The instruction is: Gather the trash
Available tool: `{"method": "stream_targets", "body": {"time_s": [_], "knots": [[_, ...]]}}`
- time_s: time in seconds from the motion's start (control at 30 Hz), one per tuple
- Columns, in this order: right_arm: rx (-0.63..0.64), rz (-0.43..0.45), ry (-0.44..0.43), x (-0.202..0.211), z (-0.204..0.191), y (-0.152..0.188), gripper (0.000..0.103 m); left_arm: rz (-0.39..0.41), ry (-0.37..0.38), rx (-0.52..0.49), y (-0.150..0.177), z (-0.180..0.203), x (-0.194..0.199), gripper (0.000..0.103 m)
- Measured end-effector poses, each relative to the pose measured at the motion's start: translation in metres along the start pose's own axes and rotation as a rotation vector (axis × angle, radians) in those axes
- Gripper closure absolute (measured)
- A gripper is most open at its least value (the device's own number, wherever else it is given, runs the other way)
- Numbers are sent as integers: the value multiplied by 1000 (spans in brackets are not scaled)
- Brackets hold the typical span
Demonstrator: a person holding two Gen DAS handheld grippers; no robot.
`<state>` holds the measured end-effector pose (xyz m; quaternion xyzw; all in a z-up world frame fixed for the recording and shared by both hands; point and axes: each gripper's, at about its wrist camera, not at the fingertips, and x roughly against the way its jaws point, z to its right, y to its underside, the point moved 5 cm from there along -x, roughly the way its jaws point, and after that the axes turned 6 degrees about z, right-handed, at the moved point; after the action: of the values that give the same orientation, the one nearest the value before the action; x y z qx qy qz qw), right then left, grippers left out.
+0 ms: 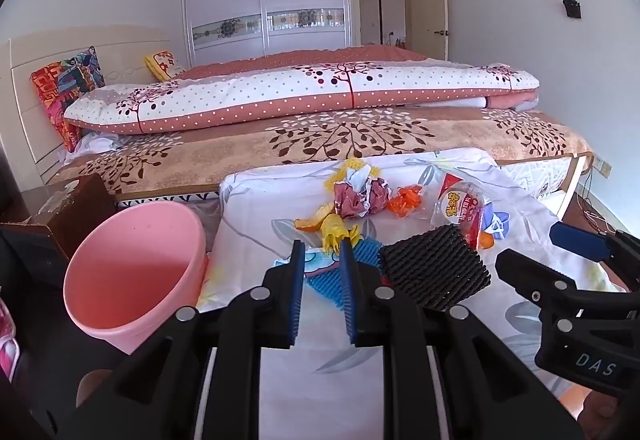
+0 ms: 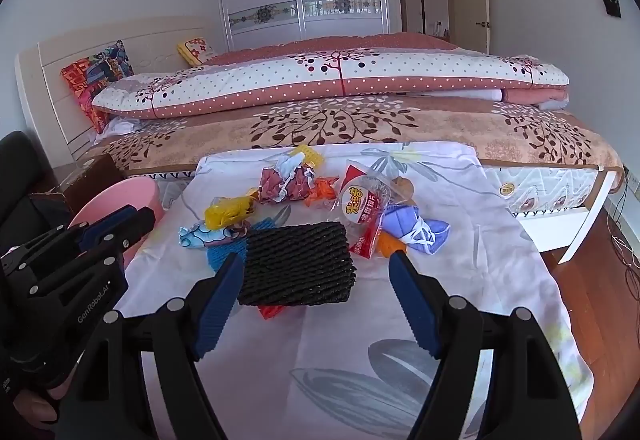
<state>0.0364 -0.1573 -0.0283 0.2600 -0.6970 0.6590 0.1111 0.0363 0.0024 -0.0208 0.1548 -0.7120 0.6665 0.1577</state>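
Trash lies piled on a white flowered cloth (image 2: 460, 280): a black foam net (image 2: 298, 268), a blue net (image 1: 352, 272), crumpled red-white paper (image 2: 286, 185), a yellow bag (image 2: 228, 213), an orange wrapper (image 2: 322, 191), a clear snack wrapper (image 2: 364, 205) and a purple mask (image 2: 412, 230). A pink bin (image 1: 132, 272) stands left of the cloth. My left gripper (image 1: 322, 252) is open a little, empty, over the pile's near edge. My right gripper (image 2: 316, 264) is wide open, empty, its jaws on either side of the black net's near end.
A bed (image 2: 360, 119) with a folded dotted quilt (image 2: 320, 79) lies behind the cloth. A dark wooden nightstand (image 1: 76, 207) stands beside the bin. Wooden floor and cables (image 2: 624, 252) are at the right.
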Motion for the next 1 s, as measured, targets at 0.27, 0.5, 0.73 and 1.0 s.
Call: {"method": "stream_targets", "body": {"time_s": [0.27,0.5,0.73,1.0], "knots": [[10,25,9,1,0,-2,29,4,-7,5,1,1,-2,85],[12,28,22,1,0,-2,29,3,-7,15,2,0,-3,85],[8,28,28,0,1,-2,29,-14,-3,25,4,0,-7,85],[6,24,27,-1,1,0,29,-30,4,38,9,-7,-7,85]]}}
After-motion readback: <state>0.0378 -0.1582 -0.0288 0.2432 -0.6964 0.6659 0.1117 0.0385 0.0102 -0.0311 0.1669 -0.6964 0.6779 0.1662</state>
